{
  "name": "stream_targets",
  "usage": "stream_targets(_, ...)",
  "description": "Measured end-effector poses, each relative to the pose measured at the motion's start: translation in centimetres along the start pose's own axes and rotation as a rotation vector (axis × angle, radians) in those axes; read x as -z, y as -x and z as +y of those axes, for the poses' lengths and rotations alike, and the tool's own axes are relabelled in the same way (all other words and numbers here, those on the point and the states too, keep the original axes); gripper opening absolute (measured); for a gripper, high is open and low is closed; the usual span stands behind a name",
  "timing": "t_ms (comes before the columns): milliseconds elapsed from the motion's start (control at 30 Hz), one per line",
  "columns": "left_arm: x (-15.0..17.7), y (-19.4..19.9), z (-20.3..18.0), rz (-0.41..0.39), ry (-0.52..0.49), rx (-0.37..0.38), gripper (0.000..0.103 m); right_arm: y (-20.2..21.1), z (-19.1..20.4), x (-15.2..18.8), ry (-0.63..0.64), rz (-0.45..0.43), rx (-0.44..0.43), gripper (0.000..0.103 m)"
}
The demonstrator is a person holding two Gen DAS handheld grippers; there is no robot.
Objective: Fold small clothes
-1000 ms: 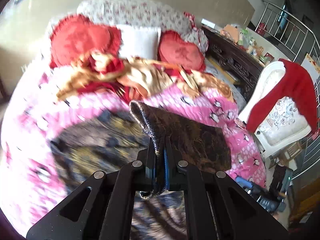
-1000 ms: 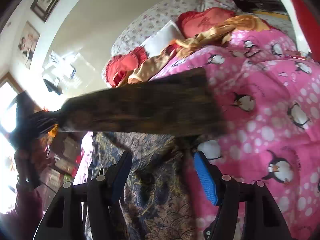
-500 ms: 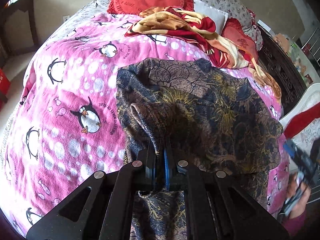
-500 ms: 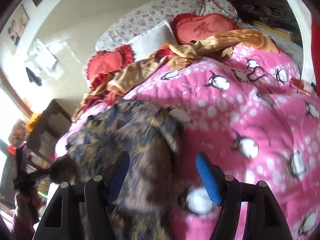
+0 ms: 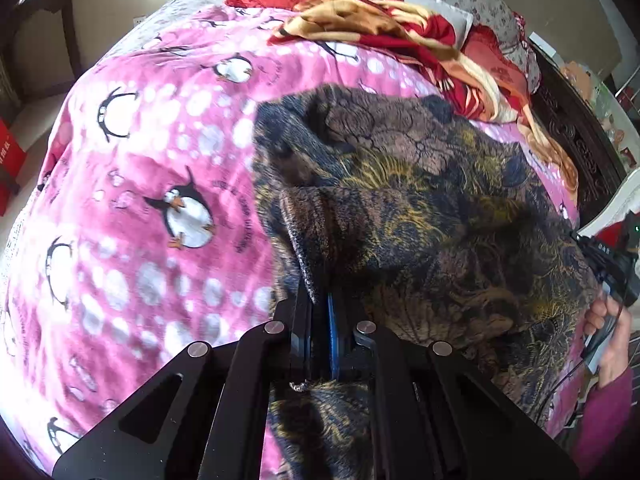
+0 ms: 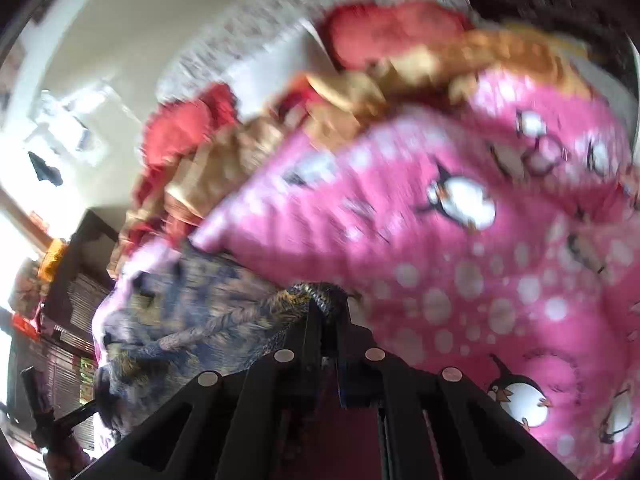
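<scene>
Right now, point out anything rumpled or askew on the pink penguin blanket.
The dark brown-and-gold patterned garment lies bunched, not flat: one edge is folded over in a thick ridge by the left gripper, shut on it. The right gripper, which just closed, pinches another edge. A red-and-gold cloth sits crumpled near the pillows.

Legible text: none. Lettering on the pink penguin blanket, left of the tongs, is too blurred to read.
</scene>
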State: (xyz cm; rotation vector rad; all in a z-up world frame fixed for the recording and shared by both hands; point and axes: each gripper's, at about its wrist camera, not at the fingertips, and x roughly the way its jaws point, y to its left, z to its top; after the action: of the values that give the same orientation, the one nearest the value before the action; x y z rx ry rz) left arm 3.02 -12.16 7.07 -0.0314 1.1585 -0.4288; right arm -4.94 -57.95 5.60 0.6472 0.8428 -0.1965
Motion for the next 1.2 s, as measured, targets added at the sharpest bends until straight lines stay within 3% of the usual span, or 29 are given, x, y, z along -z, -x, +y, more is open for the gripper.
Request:
stream_targets(67, 0.1, -0.1, -0.4, -0.006, -0.018, -0.025, 0.005, 0.8, -1.0, 0.0, -0.065, -0.006, -0.028, 0.029)
stream_targets(100, 0.1, -0.1, -0.5, -0.007, -0.021, -0.02, 0.005, 1.5, -1.4, 0.2, -0.091, -0.012, -0.027, 0.053)
stream_targets(133, 0.1, -0.2, -0.5, -0.008, -0.019, -0.015, 0.005, 2.8, -1.8, 0.8, -0.12, -0.032, -0.027, 0.06)
stream_targets(167, 0.0, -0.2, -0.4, -0.008, -0.017, -0.012, 0.005, 3.8, -2.0, 1.5, -0.123, -0.045, -0.047, 0.06)
stream_targets(367, 0.0, -0.4, -0.2, -0.007, -0.001, -0.007, 0.005, 6.9, 0.8, 8.4, 0.042, 0.065, -0.23, 0.064)
stream_targets(467, 0.3, -0.6, -0.5, -0.002, 0.0, -0.017, 0.005, 6.0, 1.9, 10.2, 0.095, 0.065, -0.198, 0.063)
stream_targets(533, 0.5, -0.3, -0.8, -0.001, -0.003, -0.022, 0.005, 5.2, 1.9, 10.5, 0.087, 0.045, -0.157, 0.014)
stream_targets(600, 0.7, 0.4, -1.2, -0.004, -0.024, -0.02, 0.005, 5.3, 0.9, 10.7, 0.007, 0.051, -0.176, 0.013)
stream_targets(700, 1.4, 1.2, -1.7, -0.012, -0.066, -0.005, 0.005, 6.5, 0.3, 11.8, 0.021, 0.049, -0.132, 0.013)
stream_targets(867, 2.1, -0.8, -2.0, 0.027, -0.1, -0.054, 0.005, 4.8, -2.2, 12.9, -0.029, 0.149, -0.101, 0.017)
stream_targets(900, 2.2, -0.8, -2.0, 0.026, -0.093, -0.048, 0.005, 5.1, -2.4, 12.6, -0.043, 0.147, -0.115, 0.03)
stream_targets(933, 2.2, -0.8, -1.8, 0.024, -0.089, -0.042, 0.005, 6.2, -2.7, 11.9, -0.057, 0.119, -0.118, 0.049)
stream_targets(967, 2.2, -0.7, -1.7, 0.022, -0.088, -0.037, 0.005, 7.1, -2.8, 11.5, -0.057, 0.089, -0.115, 0.055)
stream_targets(1033, 2.1, -0.6, -1.5, 0.023, -0.087, -0.03, 0.005, 9.5, -3.3, 9.3, -0.059, -0.013, -0.098, 0.058)
stream_targets(1200, 2.0, -0.9, -1.5, 0.028, -0.077, -0.038, 0.005, 9.3, -2.2, 2.9, 0.002, -0.088, -0.049, 0.058)
